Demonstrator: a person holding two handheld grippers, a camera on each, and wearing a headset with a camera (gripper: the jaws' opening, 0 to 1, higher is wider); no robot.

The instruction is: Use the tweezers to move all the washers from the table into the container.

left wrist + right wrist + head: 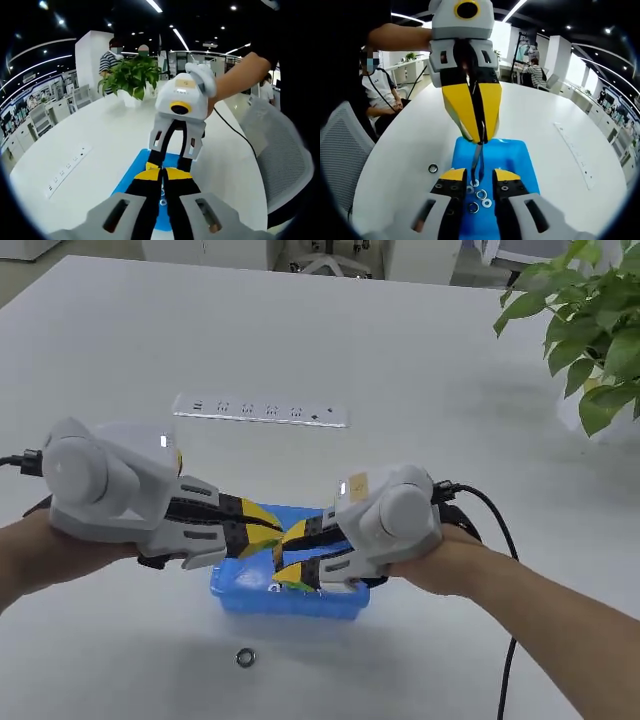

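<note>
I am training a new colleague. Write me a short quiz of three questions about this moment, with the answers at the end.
1. True or false: the left hand-held gripper is shut on the thin metal tweezers.
2. One round metal washer is outside the blue plastic container. It lies: A) on a power strip; B) on the white table, in front of the container; C) in the tips of the tweezers.
3. Short answer: are the jaws of the right hand-held gripper open or shut?

Key: 1 true; 2 B; 3 open.
</note>
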